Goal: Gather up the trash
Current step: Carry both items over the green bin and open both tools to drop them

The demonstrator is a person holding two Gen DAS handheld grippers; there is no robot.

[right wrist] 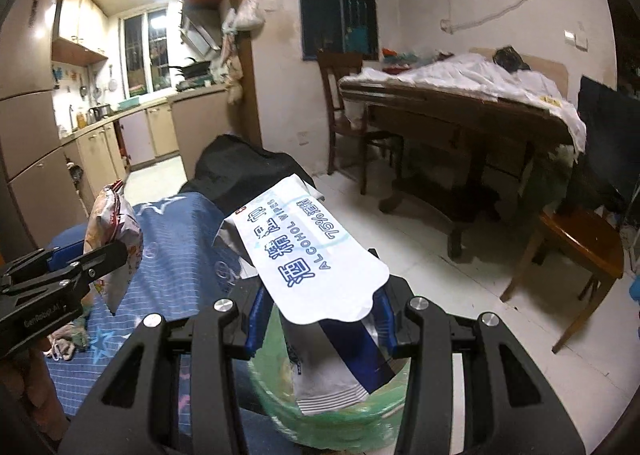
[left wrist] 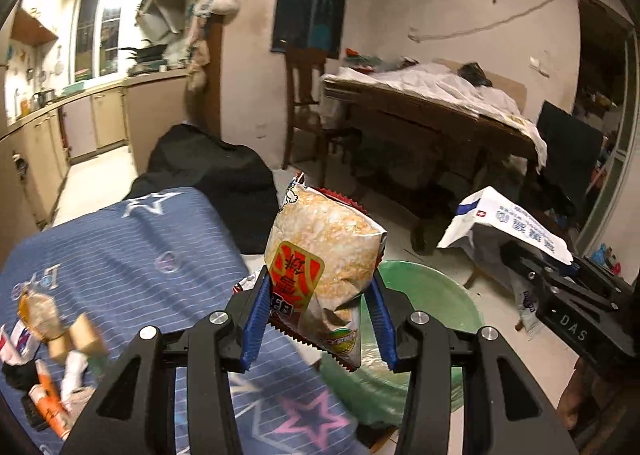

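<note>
Your left gripper pinches a puffy orange-and-red snack bag between its blue pads, held above the green-lined trash bin. Your right gripper clamps a white-and-blue alcohol wipes packet over that same bin. A blue striped star-print bedsheet with more litter lies just beside it.

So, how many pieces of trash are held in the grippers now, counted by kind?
Puffed rice cracker snack bag, in left gripper: 1
White alcohol wipes packet, in right gripper: 1
Total: 2
</note>
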